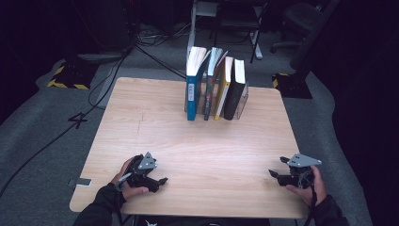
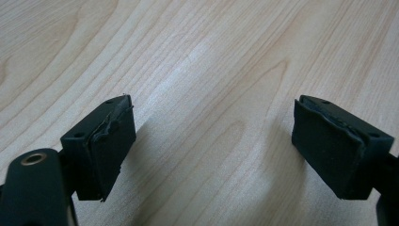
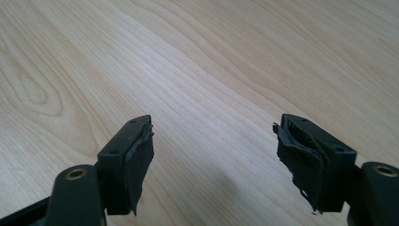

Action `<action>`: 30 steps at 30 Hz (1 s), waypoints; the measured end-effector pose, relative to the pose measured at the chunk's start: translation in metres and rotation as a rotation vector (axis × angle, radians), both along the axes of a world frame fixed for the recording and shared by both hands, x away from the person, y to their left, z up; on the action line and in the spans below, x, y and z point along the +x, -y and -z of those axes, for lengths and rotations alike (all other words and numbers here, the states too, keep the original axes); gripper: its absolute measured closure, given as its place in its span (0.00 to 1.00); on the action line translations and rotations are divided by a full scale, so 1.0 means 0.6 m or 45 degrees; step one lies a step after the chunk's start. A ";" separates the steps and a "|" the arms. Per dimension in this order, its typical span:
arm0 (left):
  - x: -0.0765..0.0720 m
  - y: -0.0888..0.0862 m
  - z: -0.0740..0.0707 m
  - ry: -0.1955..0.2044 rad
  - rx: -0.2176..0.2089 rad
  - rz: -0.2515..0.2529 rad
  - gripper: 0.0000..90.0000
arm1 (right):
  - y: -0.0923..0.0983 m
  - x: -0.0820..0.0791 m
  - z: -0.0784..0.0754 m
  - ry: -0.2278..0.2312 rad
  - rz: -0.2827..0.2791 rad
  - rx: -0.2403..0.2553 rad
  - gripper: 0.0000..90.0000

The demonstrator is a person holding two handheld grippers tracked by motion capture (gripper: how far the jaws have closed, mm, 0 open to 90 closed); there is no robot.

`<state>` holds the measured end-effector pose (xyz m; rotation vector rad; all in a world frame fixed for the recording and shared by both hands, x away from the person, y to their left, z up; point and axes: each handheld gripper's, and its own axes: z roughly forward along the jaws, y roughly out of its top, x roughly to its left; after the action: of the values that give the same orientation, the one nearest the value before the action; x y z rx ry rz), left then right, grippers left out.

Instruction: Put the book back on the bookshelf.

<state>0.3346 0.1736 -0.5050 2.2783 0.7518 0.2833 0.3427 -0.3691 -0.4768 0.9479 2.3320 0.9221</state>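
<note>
Gripper first, on the left: the left gripper [image 1: 157,181] sits low over the near left part of the counter [image 1: 197,141], held in the person's left hand [image 1: 126,181], and in the left gripper view its jaws stand spread with nothing but bare wood grain between the black pads [image 2: 110,148]. Moving toward the middle and back of the counter, the row of books [image 1: 215,84] stands upright on edge near the far rim, well apart from both grippers. It reads as four volumes side by side: a blue book [image 1: 193,89] at the left with its pages fanning open slightly at the top, next a thinner dark book [image 1: 210,87] leaning a little against its neighbours, then a yellow-spined book [image 1: 222,92], and a black book [image 1: 235,92] at the right end, with what looks like a clear bookend just beside it, though that part is too small to be sure of. At the near right, the right gripper [image 1: 274,175] is held in the right hand [image 1: 310,186] just above the counter, and the right gripper view shows its jaws likewise spread and empty, one worn pad [image 3: 301,162] frayed at its edge. Judging from this layout, the work on the books looks unstarted or between steps: no book is touched or lifted, both grippers are far from the row, and any reach, grasp and move of a book is seemingly left to do.
</note>
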 end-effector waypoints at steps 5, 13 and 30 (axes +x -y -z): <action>0.000 0.000 0.000 0.000 -0.001 -0.003 0.16 | 0.031 -0.013 0.017 -0.031 0.052 0.066 0.31; 0.000 0.000 0.000 -0.001 -0.002 -0.007 0.16 | 0.058 -0.022 0.045 -0.087 0.099 0.160 0.30; 0.000 0.000 0.000 0.001 -0.001 -0.013 0.16 | 0.064 -0.022 0.046 -0.100 0.115 0.169 0.28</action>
<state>0.3346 0.1737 -0.5051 2.2739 0.7637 0.2884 0.3293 -0.4075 -0.5045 1.1526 2.2943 1.0301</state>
